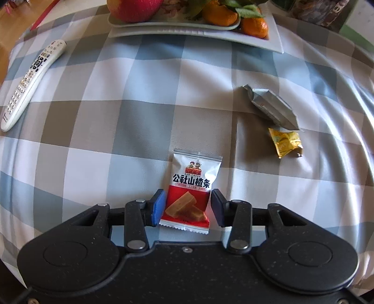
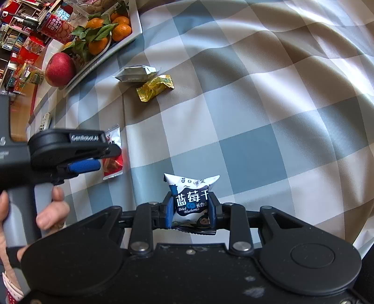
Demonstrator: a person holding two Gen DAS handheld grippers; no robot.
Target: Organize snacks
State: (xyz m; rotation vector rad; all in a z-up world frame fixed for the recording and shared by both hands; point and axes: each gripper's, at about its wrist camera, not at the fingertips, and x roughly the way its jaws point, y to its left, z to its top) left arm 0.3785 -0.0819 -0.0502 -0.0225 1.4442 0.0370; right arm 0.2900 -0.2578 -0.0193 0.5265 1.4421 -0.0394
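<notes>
Right gripper (image 2: 190, 210): its two jaws press on both sides of the blueberry packet (image 2: 191, 196), so it is narrow and holding this packet above the checked tablecloth (image 2: 257, 117).
Blueberry packet: white and dark blue, puffed, the top part stands out beyond the pads; the bottom seam is under the jaws.
Left gripper (image 1: 187, 210): it points down at the cloth, jaws half wide, one pad on each side of the hawthorn packet (image 1: 190, 189). A small gap shows at both pads, so I judge it is not gripped yet.
Hawthorn packet: red and white, flat on the cloth, its lower half between the left pads, its upper half beyond the tips.
Person's hand (image 2: 50, 210): it holds the grey handle of the left gripper, seen to the left of the right gripper.
Farther, to the right of the left gripper: a silver wrapper (image 1: 272, 106) and a yellow wrapper (image 1: 285, 142), touching or almost touching.
Farther, to the left: a white remote control (image 1: 30, 81).
Farthest: a white tray (image 1: 273, 42) with mandarins (image 1: 219, 14) and an apple (image 1: 133, 8).
Risk one: the flat packet may slide or fold when the jaws close, because the pads must reach under thin foil on soft cloth.
Risk two: the pads may pinch the cloth together with the packet.
Risk three: the puffed packet could slip out if the right grip loosens.
</notes>
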